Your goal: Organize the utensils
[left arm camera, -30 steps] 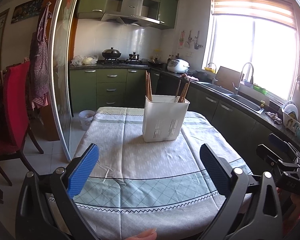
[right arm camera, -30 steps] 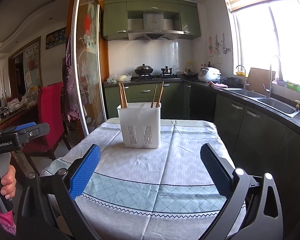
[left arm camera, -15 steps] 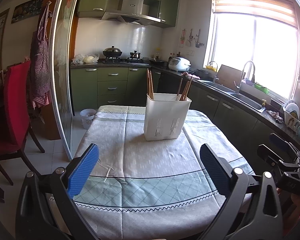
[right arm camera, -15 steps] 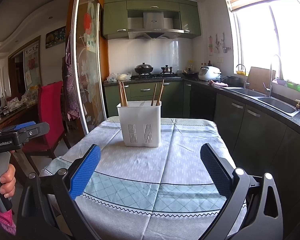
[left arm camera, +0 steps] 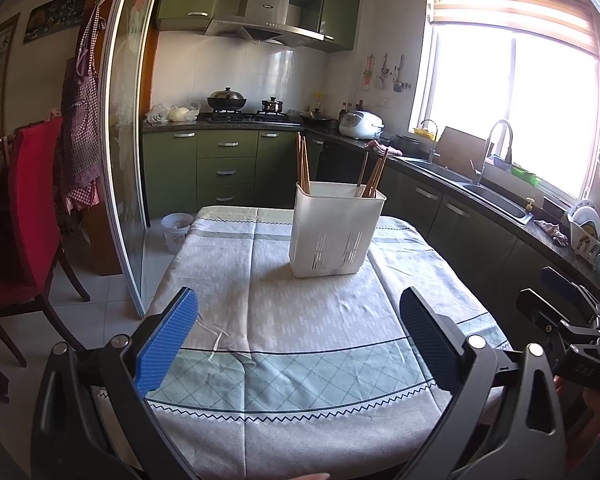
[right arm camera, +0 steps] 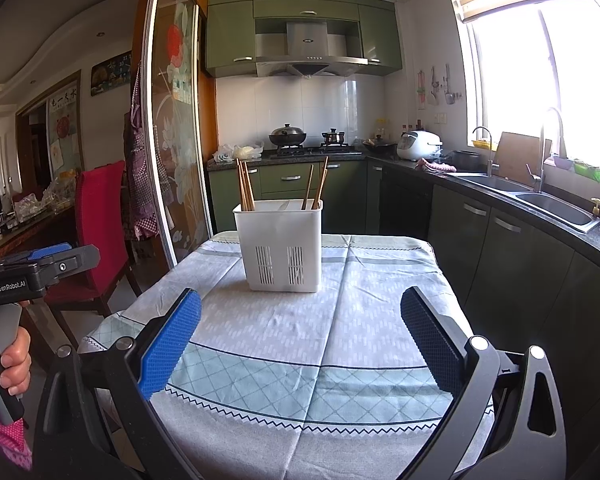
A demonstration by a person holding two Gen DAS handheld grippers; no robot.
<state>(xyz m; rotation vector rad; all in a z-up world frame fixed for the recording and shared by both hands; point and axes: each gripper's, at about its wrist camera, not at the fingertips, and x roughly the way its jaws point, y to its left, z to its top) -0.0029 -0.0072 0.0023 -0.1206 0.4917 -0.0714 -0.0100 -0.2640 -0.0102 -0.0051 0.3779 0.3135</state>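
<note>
Both tools (left arm camera: 298, 334) (right arm camera: 300, 336) gape empty, utensil holder (right arm camera: 279, 249) w/ chopsticks (right arm camera: 245, 186) well ahead.

A home kitchen, seen across its table.
Green cabinets (right arm camera: 292, 178), hood (right arm camera: 308, 54), stove (right arm camera: 316, 151) at 12 o'clock; sink (right arm camera: 556, 204) at 2 o'clock.

A holder (right arm camera: 281, 256) stands on the counter (right arm camera: 340, 340) at 12 o'clock, chopsticks (right arm camera: 245, 186) upright in its two ends.
</note>
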